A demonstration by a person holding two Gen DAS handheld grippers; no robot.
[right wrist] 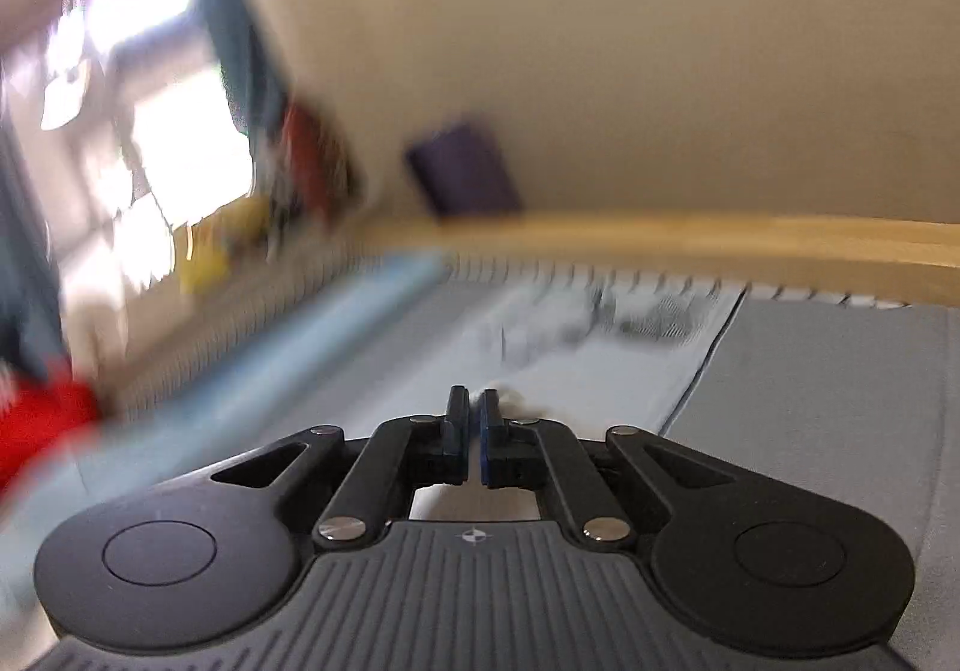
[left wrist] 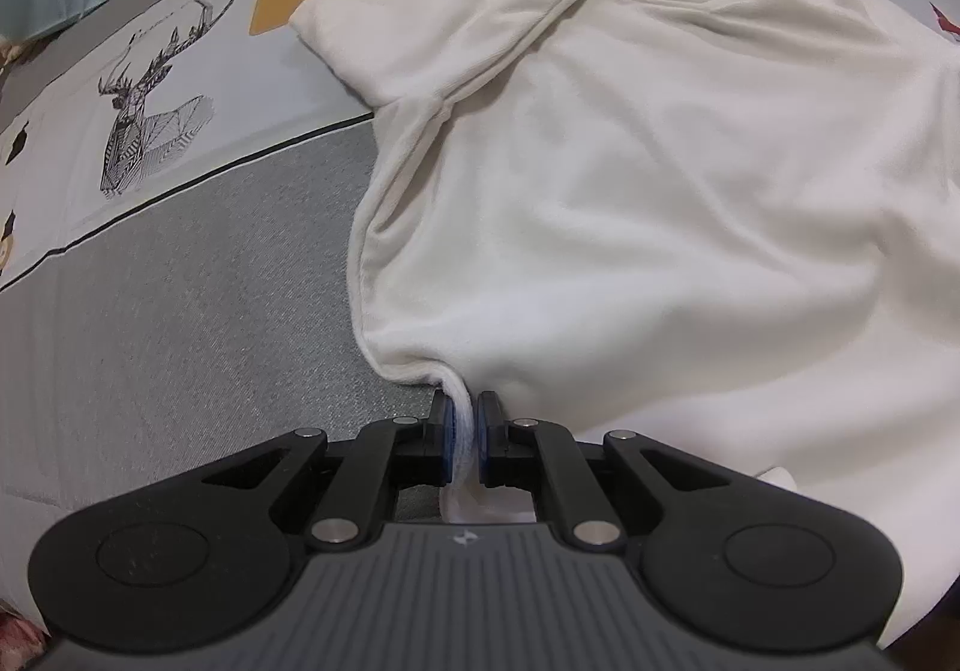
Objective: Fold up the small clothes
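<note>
The soft, limp cream fleece garment (left wrist: 660,179), likely light, was pinched at its hem by the left gripper (left wrist: 462,422); the right gripper (right wrist: 474,419) looked nearly closed, its contents unclear.

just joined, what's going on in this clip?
A person is folding a cream fleece top spread on a bed with a deer-print sheet. The left gripper is shut on the garment's near hem, and one sleeve already lies folded across the body. The right gripper looks nearly closed; its view is motion-blurred, with pale fabric just visible behind the fingers, so a grip there can't be confirmed.
</note>
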